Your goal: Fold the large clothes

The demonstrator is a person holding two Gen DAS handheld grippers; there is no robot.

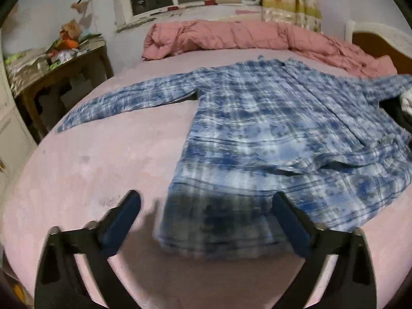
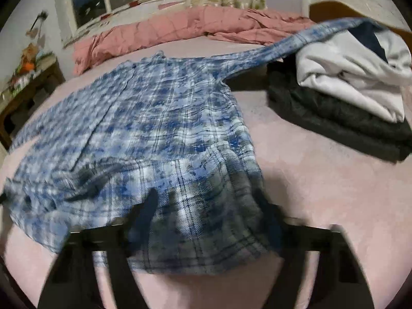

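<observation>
A blue and white plaid shirt lies spread on the pink bed, hem toward me, one sleeve stretched left. In the right wrist view the shirt has its other sleeve draped up onto a clothes pile. My left gripper is open, its fingers wide apart over the hem's left corner. My right gripper is open, its fingers straddling the hem's right corner, the cloth lying between and partly over them.
A pile of folded clothes, white on dark grey, sits at the right of the bed. A rumpled pink quilt lies along the far side. A cluttered wooden table stands at the left. A wooden headboard is far right.
</observation>
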